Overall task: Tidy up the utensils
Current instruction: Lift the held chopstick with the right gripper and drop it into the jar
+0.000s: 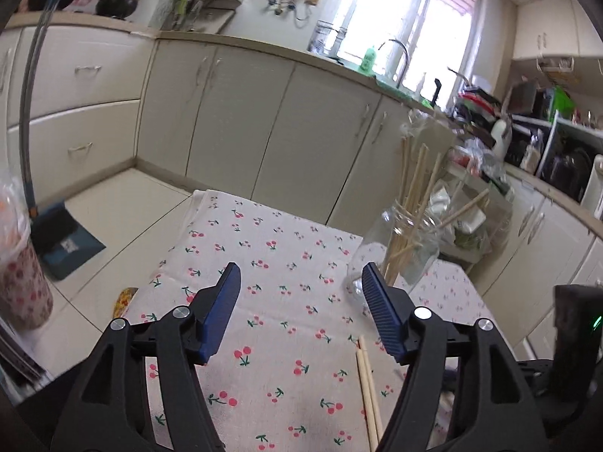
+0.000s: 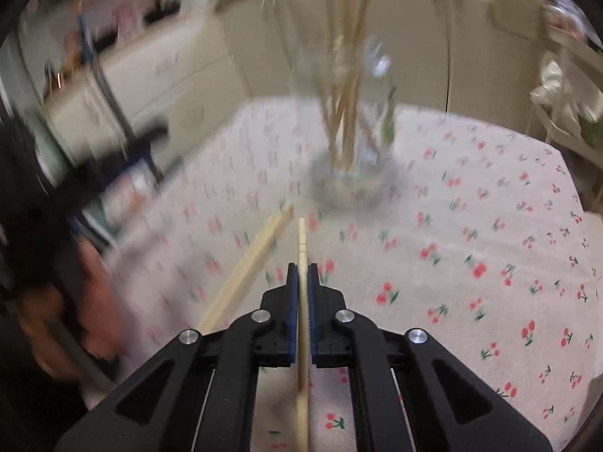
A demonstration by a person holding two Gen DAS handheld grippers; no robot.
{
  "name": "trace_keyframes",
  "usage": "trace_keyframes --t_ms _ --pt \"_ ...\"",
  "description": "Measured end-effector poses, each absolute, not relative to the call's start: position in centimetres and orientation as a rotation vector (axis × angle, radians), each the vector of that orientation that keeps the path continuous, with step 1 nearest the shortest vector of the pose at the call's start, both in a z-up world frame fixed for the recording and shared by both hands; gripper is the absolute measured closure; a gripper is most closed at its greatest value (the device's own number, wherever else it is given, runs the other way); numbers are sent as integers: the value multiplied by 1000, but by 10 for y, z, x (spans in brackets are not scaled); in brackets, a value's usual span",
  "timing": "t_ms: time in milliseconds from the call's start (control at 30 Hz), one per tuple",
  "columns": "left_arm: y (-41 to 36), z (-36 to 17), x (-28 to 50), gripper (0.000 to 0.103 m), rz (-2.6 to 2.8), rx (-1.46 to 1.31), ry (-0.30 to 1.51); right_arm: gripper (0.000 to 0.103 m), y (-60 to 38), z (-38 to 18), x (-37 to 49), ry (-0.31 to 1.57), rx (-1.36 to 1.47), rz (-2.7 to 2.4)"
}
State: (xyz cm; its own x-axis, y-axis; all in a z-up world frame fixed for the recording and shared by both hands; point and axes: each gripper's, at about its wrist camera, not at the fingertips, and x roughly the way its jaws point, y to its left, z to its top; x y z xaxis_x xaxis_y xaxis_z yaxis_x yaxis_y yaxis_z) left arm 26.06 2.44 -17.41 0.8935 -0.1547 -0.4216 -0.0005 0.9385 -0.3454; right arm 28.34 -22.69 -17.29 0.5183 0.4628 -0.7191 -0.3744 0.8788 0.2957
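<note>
A clear glass jar [image 1: 407, 248] holding several wooden chopsticks stands on the cherry-print tablecloth [image 1: 271, 301], just beyond my left gripper's right finger. My left gripper [image 1: 301, 275] is open and empty above the cloth. Two loose chopsticks [image 1: 367, 388] lie on the cloth below its right finger. In the blurred right wrist view, my right gripper [image 2: 302, 269] is shut on a single chopstick [image 2: 302, 241] that points toward the jar [image 2: 354, 120]. The loose pair [image 2: 245, 267] lies to its left.
Kitchen cabinets [image 1: 241, 120] run behind the table. A dustpan [image 1: 64, 241] stands on the floor at left. A patterned cup [image 1: 22, 286] is at the far left. A cluttered shelf [image 1: 471, 203] stands right of the table.
</note>
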Motion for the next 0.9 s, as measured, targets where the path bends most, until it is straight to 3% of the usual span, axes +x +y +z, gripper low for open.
trace_keyframes --t_ms 367,900 --pt "33 -183 270 34 -86 -436 490 97 -219 -48 308 239 375 450" --pt "33 -188 278 34 -118 -482 525 97 -217 -55 399 15 453 68"
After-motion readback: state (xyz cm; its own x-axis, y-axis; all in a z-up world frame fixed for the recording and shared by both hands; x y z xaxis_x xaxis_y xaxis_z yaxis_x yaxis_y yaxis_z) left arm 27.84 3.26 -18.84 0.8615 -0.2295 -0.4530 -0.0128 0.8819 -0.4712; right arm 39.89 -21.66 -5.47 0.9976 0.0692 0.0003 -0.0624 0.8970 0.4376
